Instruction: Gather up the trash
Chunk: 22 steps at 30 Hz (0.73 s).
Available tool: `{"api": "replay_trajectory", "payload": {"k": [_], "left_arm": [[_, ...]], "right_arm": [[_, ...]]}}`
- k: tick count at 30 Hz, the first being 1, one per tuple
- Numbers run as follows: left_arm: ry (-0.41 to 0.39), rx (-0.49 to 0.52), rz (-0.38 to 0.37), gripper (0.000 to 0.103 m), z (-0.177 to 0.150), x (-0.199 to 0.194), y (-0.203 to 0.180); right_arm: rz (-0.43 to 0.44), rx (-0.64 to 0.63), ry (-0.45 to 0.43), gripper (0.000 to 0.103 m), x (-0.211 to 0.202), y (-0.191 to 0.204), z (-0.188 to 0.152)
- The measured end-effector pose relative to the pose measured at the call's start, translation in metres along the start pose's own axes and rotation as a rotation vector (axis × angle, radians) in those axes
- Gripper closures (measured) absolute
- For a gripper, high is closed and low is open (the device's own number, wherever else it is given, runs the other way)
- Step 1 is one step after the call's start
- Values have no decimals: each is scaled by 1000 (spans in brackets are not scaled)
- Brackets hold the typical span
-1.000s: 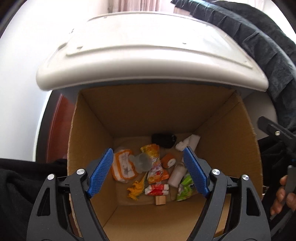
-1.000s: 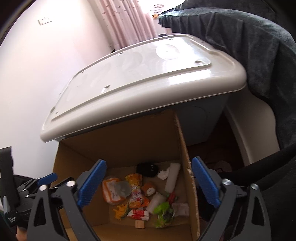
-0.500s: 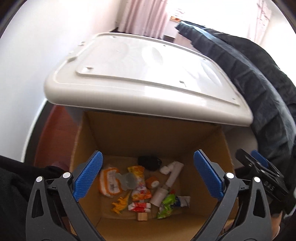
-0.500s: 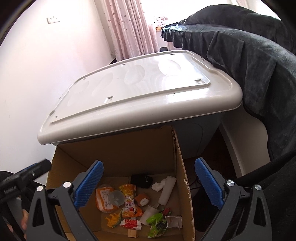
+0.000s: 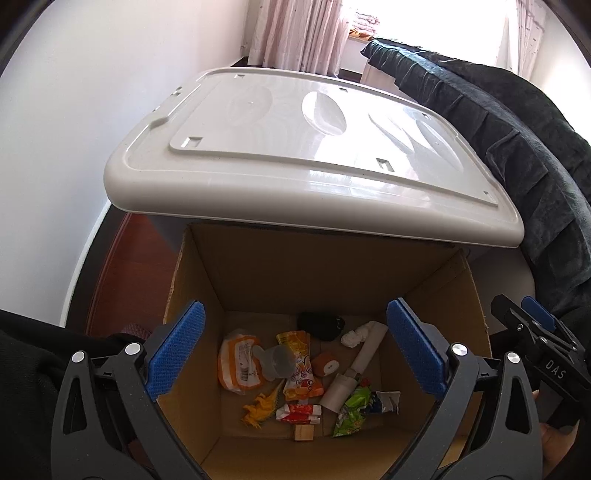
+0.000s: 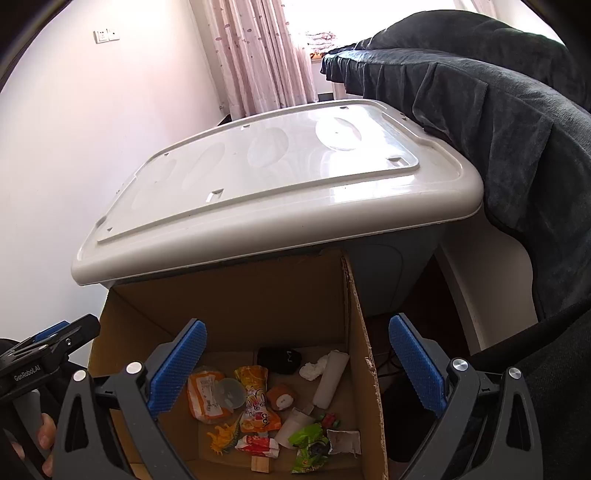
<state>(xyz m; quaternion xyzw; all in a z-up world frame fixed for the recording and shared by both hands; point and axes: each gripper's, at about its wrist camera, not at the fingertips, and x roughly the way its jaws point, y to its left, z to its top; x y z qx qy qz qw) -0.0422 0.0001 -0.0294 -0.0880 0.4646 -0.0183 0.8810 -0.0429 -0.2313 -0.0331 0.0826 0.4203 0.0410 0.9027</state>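
1. While poised above the cardboard box (image 5: 258, 280), stands spread wide with nothing between the blue pads: the left gripper (image 5: 295, 350), released and empty.
2. Likewise parted and bare-handed over the box's right wall: the right gripper (image 6: 295, 362), one pad inside the box, the other out past the cardboard edge.
3. Lying loose on the box floor, well below both sets of pads: the trash, namely an orange packet (image 5: 238, 363), a clear plastic cup (image 5: 279, 363) resting on it, an orange juice pouch (image 5: 297, 363), a white paper tube (image 5: 364, 354), a crumpled tissue (image 5: 352, 338), a green wrapper (image 5: 351, 410), a yellow toy dinosaur (image 5: 260, 406) and a small wooden block (image 5: 304, 432).
4. Seen only from the left wrist: bare red-brown floor (image 5: 118, 266) left of the box, and the right gripper's tip at the right edge.
5. Seen only from the right wrist: a wall socket (image 6: 106, 35), the left gripper at the left edge, and a fingertip below it.
6. Common to both: a grey plastic lid (image 5: 306, 147) overhanging the box's far edge, a dark blanket (image 6: 498, 122) to its right, pink curtains (image 6: 258, 55) behind.
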Motion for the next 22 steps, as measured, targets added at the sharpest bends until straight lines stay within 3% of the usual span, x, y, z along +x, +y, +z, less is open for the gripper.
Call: {"api": "replay_trajectory", "payload": {"k": [5, 10, 22], "left_arm": [[3, 11, 8, 7, -1, -1, -2], [-18, 53, 108, 7, -5, -3, -8], [6, 31, 101, 7, -3, 0, -2]], "right_arm": [[-1, -2, 4, 5, 1, 0, 0], [-3, 2, 12, 5, 3, 0, 0], [-8, 6, 17, 5, 4, -2, -1]]}}
